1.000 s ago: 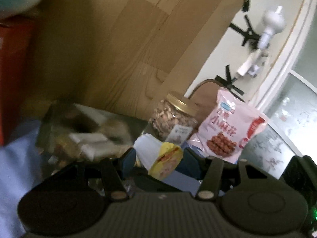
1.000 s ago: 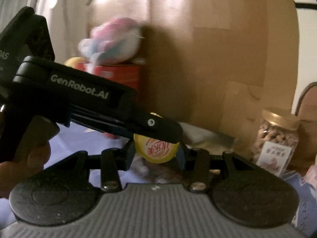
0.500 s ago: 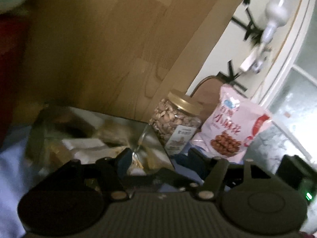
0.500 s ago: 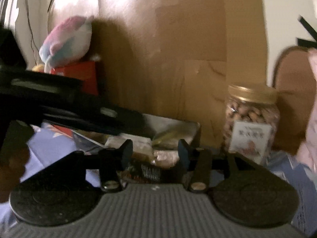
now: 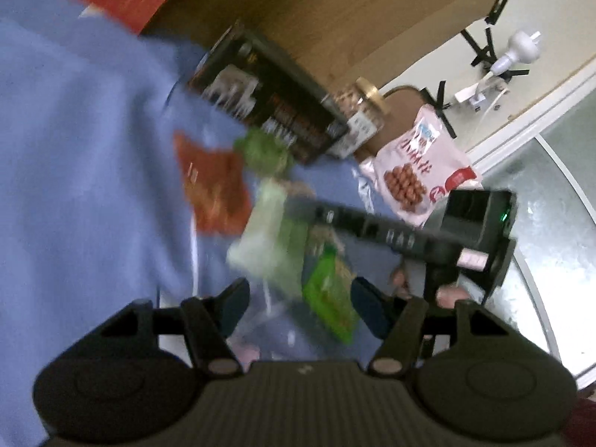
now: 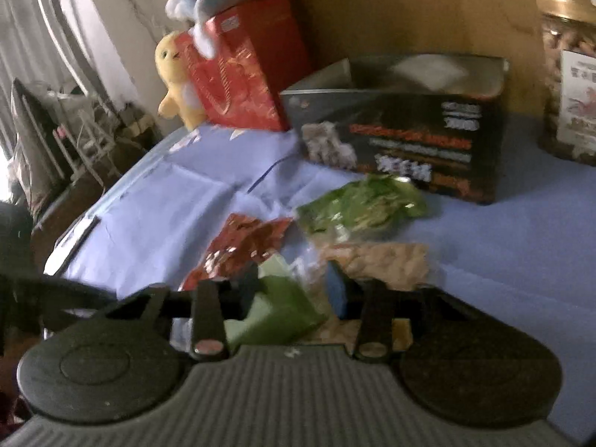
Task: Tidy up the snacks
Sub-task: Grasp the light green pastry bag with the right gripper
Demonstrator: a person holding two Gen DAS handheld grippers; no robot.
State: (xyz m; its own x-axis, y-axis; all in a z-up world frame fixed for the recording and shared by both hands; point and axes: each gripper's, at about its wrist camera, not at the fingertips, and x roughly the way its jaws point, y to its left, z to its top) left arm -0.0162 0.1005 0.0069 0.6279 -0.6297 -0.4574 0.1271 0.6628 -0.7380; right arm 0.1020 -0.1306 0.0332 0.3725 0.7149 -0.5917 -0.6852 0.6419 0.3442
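Snack packets lie on a blue cloth: a red packet (image 6: 238,249), a crumpled green packet (image 6: 361,205), a clear bag of tan snacks (image 6: 383,264) and a green packet (image 6: 275,309). An open black box (image 6: 406,149) stands behind them. My right gripper (image 6: 294,290) is open over the green packet and the tan bag. My left gripper (image 5: 298,301) is open above a bright green packet (image 5: 331,298); the red packet (image 5: 212,193) and black box (image 5: 268,100) lie beyond. The right gripper (image 5: 294,205) reaches in from the right.
A nut jar (image 6: 570,85) stands right of the box, with a pink snack bag (image 5: 417,171) beside it. A red carton (image 6: 242,67) with plush toys (image 6: 178,78) stands at the left. A wooden board (image 5: 335,11) is behind. The cloth's left edge drops off.
Both grippers let go of the yellow cup they held and opened. They pulled back from the black box and now look down over the loose packets on the cloth.
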